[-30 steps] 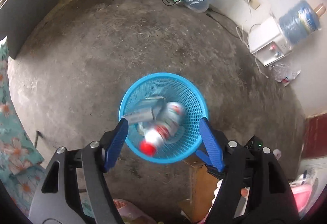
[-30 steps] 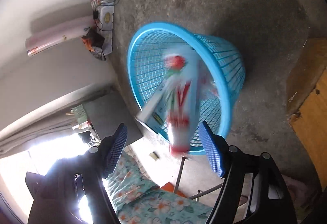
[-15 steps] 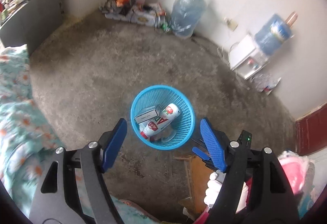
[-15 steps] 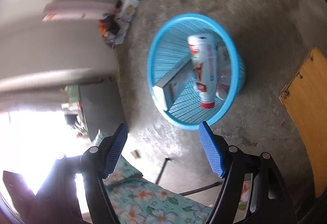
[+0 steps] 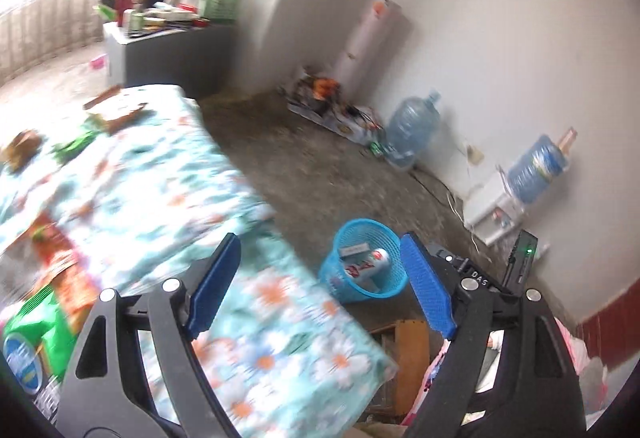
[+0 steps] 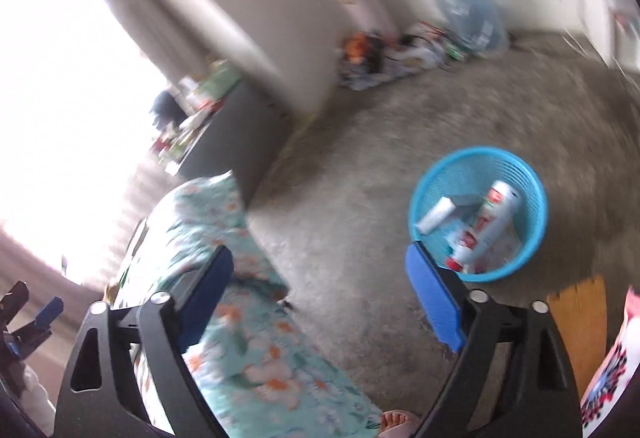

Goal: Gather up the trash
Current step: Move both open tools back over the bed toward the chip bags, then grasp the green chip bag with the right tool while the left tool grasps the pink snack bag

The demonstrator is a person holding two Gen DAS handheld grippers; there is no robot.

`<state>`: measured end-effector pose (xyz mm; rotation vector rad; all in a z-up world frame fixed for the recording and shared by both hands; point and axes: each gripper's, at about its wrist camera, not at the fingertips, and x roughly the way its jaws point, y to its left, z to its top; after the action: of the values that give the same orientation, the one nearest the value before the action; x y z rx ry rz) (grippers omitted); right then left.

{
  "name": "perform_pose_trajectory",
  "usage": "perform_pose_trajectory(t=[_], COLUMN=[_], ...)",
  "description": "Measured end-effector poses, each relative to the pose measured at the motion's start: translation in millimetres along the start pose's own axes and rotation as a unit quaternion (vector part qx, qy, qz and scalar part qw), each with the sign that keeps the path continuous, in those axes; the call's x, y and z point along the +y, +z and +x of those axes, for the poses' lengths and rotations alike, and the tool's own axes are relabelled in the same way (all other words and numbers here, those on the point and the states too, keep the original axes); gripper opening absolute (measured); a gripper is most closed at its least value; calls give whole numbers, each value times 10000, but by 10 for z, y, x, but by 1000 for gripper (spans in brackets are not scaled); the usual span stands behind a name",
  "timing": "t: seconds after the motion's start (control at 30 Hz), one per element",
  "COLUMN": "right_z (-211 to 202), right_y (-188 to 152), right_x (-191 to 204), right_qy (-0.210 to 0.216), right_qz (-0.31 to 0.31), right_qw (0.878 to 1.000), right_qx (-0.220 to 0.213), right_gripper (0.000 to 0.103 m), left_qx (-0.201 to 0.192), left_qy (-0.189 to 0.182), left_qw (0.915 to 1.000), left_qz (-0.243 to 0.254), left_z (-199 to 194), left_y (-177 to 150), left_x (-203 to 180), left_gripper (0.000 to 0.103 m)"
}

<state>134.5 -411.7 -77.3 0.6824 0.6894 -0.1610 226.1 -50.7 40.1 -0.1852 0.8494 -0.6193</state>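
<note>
A blue mesh basket (image 5: 374,288) stands on the concrete floor and holds a red-and-white bottle (image 5: 370,265) and a small box (image 5: 354,249). My left gripper (image 5: 319,243) hovers high above the table edge, well back from the basket; its jaws are opening with nothing between them. In the right wrist view the basket (image 6: 534,234) sits low right with the bottle (image 6: 494,212) inside. My right gripper (image 6: 319,254) is above the floor, its jaws opening and empty. Green (image 5: 36,322) and red (image 5: 56,252) packets lie on the floral-cloth table (image 5: 168,198).
More wrappers (image 5: 76,144) lie at the table's far end. Water jugs (image 5: 414,126), a dispenser (image 5: 494,210) and clutter (image 5: 324,90) line the wall. A wooden stool (image 5: 412,350) stands near the basket. A cluttered grey cabinet (image 5: 168,46) is behind. A sandalled foot (image 6: 396,422) shows below.
The bottle and box, falling a second ago, now lie in the basket. Both grippers have risen and drawn back from it, the right one rolling, and their jaws stand wider.
</note>
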Motion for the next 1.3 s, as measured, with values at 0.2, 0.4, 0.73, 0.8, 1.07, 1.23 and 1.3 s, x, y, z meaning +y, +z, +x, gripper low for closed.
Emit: perform_pose_trajectory(t=[0.2, 0.4, 0.73, 0.8, 1.07, 1.23, 1.3], right_z=[-55, 2, 158, 245, 919, 1010, 1035], right_y=[-169, -451, -1017, -1166, -1777, -1916, -2018], right_x=[612, 1186, 1849, 2017, 2541, 2830, 2937], right_qy=[727, 1429, 2637, 3017, 3057, 3079, 2923], right_qz=[-529, -920, -1049, -1088, -1229, -1572, -1808], right_qw=[9945, 9797, 9298, 9054, 8457, 8217, 8154], right_qx=[543, 1066, 2343, 2783, 4198, 4531, 4659], right_gripper=[90, 90, 90, 90, 80, 69, 66], left_qx=[-709, -1023, -883, -899, -926, -943, -948], left_qy=[593, 1161, 1395, 1355, 1297, 1298, 1292], left_qw=[9940, 9785, 9572, 9542, 9488, 9485, 9489], left_qz=[-592, -1363, -2377, -2511, -2728, -2731, -2718], left_z=[-962, -1626, -1767, -1750, -1716, -1727, -1723], left_y=[-406, -919, -1609, -1685, -1842, -1908, -1932], left_x=[609, 1123, 1795, 1880, 2068, 2106, 2129], left_gripper=[80, 82, 82, 82, 82, 82, 82])
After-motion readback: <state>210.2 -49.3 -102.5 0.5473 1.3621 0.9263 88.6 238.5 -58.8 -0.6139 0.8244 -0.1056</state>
